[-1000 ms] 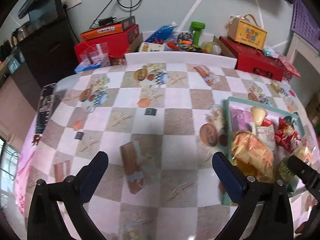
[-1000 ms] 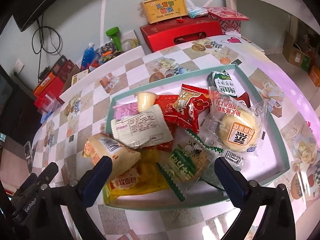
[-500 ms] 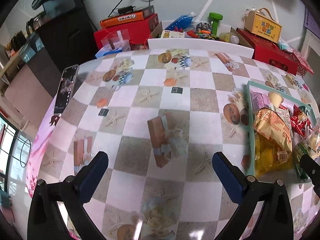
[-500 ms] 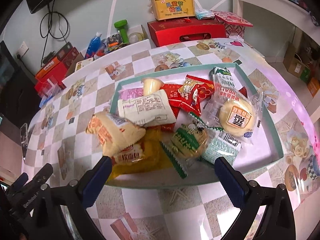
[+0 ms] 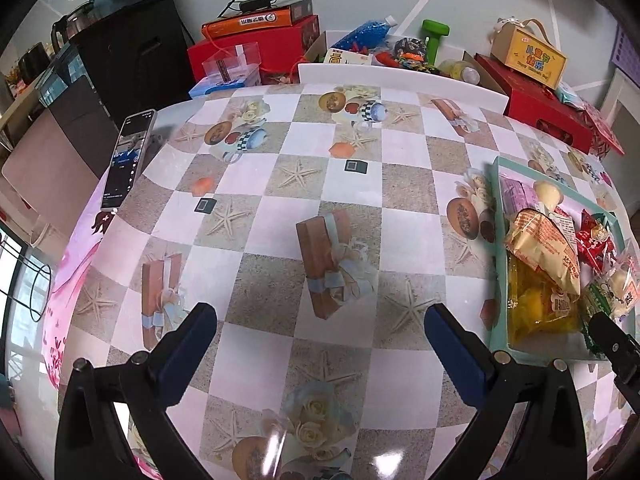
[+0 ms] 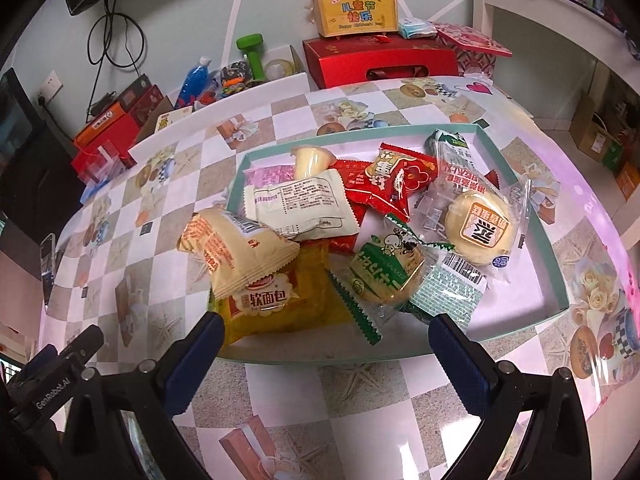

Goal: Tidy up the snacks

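A round table [image 5: 256, 220] under a checked, picture-printed cloth fills both views. Toward its right side sits a shallow teal tray [image 6: 556, 280], and every snack in sight lies heaped inside it: a yellow soft-bread bag [image 6: 276, 304], a cream bread packet [image 6: 236, 252], a white wrapper [image 6: 304, 208], a clear-wrapped round bun [image 6: 480, 232], a green cake packet [image 6: 384, 272], red packets [image 6: 396, 180] and a small jelly cup [image 6: 310, 162]. No snack lies loose on the cloth, which fits a finished gathering or a pile awaiting sorting.

The left gripper [image 5: 320, 332] hovers spread and empty over bare cloth; the right gripper [image 6: 326, 340] hovers spread and empty at the tray's near edge.

Only the left view shows a phone [image 5: 128, 160] at the table's left edge; only the right view shows the whole tray.
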`<state>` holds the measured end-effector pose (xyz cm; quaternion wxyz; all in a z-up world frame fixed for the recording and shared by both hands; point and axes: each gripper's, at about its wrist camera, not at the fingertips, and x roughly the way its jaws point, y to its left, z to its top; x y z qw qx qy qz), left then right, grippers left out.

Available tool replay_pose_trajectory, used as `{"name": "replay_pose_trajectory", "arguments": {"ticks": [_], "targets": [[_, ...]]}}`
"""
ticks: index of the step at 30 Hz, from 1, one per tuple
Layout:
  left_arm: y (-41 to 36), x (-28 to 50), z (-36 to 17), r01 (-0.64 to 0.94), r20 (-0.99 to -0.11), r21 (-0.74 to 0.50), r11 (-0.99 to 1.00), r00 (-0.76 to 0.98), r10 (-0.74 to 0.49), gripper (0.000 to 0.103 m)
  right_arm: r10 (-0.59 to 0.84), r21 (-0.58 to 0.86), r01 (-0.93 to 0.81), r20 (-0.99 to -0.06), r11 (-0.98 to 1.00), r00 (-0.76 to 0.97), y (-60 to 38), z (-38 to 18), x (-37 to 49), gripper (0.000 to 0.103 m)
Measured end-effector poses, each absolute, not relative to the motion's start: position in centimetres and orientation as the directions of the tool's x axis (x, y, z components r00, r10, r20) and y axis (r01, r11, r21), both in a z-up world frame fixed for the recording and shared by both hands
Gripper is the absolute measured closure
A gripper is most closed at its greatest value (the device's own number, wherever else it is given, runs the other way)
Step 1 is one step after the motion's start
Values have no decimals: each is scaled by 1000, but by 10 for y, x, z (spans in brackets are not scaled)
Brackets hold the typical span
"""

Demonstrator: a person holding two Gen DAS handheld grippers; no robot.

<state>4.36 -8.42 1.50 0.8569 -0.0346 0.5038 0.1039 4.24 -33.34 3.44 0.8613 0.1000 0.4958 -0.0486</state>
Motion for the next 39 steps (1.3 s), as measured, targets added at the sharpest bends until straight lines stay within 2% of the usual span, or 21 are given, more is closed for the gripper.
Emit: {"name": "replay_pose_trajectory", "arguments": {"ticks": [39], "targets": [[-88, 48, 14, -190, -878, 49, 981, 461, 133, 0, 36, 135, 161, -863, 978, 504, -329, 30, 47, 0]]}}
